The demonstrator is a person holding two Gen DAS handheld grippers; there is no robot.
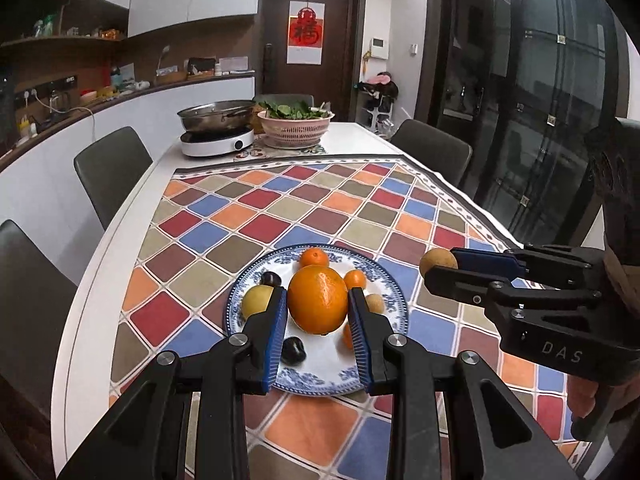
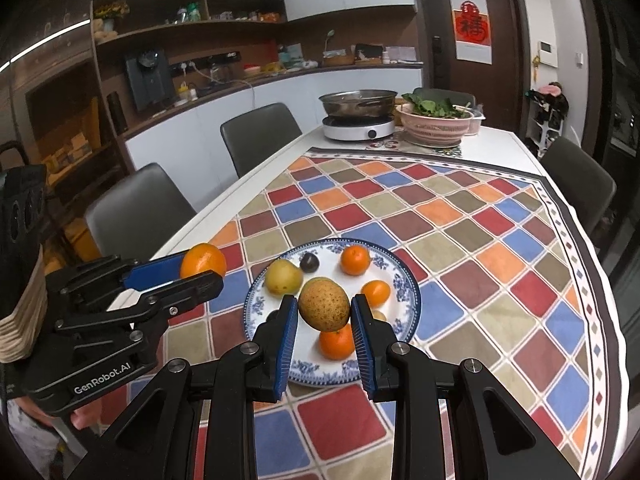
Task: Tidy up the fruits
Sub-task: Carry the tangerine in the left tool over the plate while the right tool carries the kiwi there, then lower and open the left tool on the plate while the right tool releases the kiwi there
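Blue-padded fingers [image 1: 276, 332] of the left gripper [image 1: 318, 334] sit closest to the left wrist view, clamped on one large orange [image 1: 318, 300] held above the plate [image 1: 384, 284]. In the right wrist view the right gripper [image 2: 325, 332] is clamped the same way on one speckled brown-green fruit [image 2: 325, 305], also above the plate. Each gripper shows in the other's view: the right one enters at 3 o'clock with its fruit at the tip, the left one enters at 9 o'clock with the orange at its tip.

One blue-and-white patterned plate rests on the checkered cloth [image 2: 460, 240] that covers the near half of the white desk [image 2: 496, 140]. Counted from the right wrist view, the plate holds three small oranges: one at 12 o'clock [image 2: 355, 259], one at 3 o'clock [image 2: 376, 293], one at 6 o'clock [image 2: 337, 344]. One yellow pear-like fruit [image 2: 283, 277] lies at 10 o'clock, with one dark plum-like fruit [image 2: 309, 262] just beside it. The left wrist view shows a second dark fruit [image 1: 293, 350] near the plate's 6 o'clock and one small tan fruit [image 1: 375, 303] at 3 o'clock.

At the desk's far end, toward 12 o'clock, stand one steel pot [image 2: 358, 103] on one white cooker [image 2: 358, 128] and one pink colander of greens [image 2: 436, 122]. Two chairs [image 2: 260, 132] show along the left side.
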